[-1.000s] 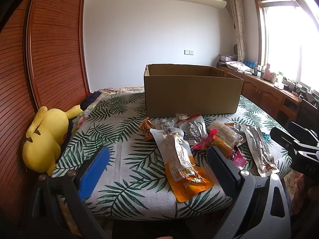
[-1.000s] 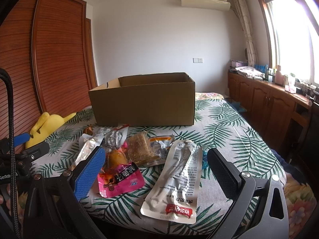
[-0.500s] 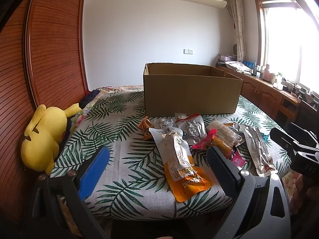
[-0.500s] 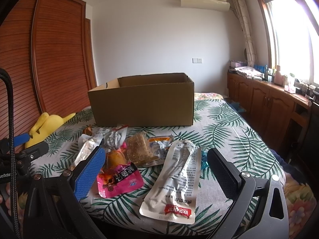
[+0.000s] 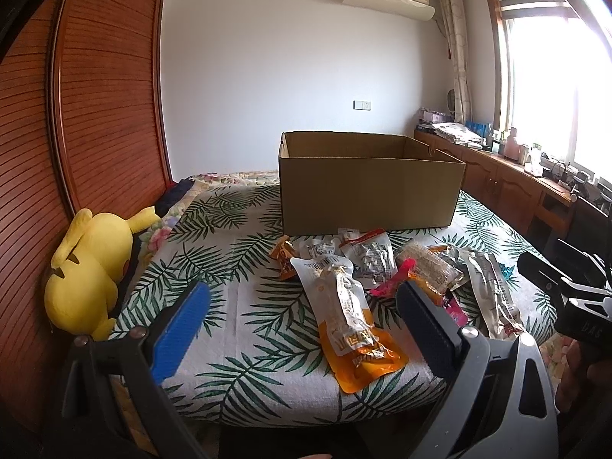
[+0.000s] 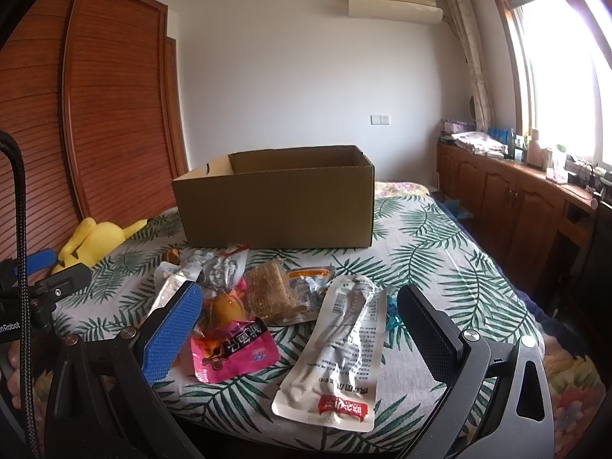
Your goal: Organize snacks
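— Where the snack packets (image 5: 367, 279) lie, what carries them?

— A bed (image 5: 229, 325) with a palm-leaf cover; they sit in a loose overlapping heap near its front edge, just in front of an open cardboard box (image 5: 369, 183). An orange-and-white pouch (image 5: 350, 317) lies closest to the left gripper (image 5: 302, 329), a long white pouch with a red label (image 6: 342, 348) closest to the right gripper (image 6: 298, 329), and a pink packet (image 6: 231, 344) rests just beside that one.

— And the jaws?

— Both pairs are spread wide and hold nothing; each gripper hangs above the bed's front edge, apart from the packets.

— Anything else nearby?

— A yellow plush toy (image 5: 86, 271) leans against the wooden wardrobe (image 5: 91, 114) at the left, and a low wooden cabinet (image 6: 508, 191) runs under the window (image 6: 562, 61) at the right.
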The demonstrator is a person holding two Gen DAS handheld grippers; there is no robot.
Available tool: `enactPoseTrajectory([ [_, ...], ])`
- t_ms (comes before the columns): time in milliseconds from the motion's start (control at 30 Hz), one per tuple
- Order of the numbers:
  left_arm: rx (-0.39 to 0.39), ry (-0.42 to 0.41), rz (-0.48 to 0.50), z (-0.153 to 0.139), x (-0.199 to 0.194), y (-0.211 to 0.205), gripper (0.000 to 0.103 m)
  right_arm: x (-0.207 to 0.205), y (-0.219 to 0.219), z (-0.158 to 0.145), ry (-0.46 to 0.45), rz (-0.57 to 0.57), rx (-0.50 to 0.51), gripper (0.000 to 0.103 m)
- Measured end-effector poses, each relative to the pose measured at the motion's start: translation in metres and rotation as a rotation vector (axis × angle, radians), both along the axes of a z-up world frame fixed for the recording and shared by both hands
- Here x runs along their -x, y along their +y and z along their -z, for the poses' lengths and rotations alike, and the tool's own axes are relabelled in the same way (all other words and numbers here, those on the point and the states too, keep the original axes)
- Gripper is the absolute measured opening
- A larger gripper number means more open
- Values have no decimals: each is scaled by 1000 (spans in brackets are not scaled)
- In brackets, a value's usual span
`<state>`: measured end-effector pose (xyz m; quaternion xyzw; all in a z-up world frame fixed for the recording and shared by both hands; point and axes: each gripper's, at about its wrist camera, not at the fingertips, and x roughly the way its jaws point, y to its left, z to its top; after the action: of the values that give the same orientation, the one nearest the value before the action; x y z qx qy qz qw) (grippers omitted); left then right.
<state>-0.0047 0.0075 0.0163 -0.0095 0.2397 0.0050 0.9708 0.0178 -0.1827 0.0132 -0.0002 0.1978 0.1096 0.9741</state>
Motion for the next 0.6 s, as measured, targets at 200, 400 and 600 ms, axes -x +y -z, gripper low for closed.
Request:
enactPoseTrajectory([
  [200,0,-1,-2,-1,1,2,99,0,0,0,-2,0,-1,103],
  [400,-1,6,-3,0,0,2,99,-1,0,1,1,1,1,103],
  [600,0,35,5,10,-6,1,99,-8,0,11,34,-11,11,103],
])
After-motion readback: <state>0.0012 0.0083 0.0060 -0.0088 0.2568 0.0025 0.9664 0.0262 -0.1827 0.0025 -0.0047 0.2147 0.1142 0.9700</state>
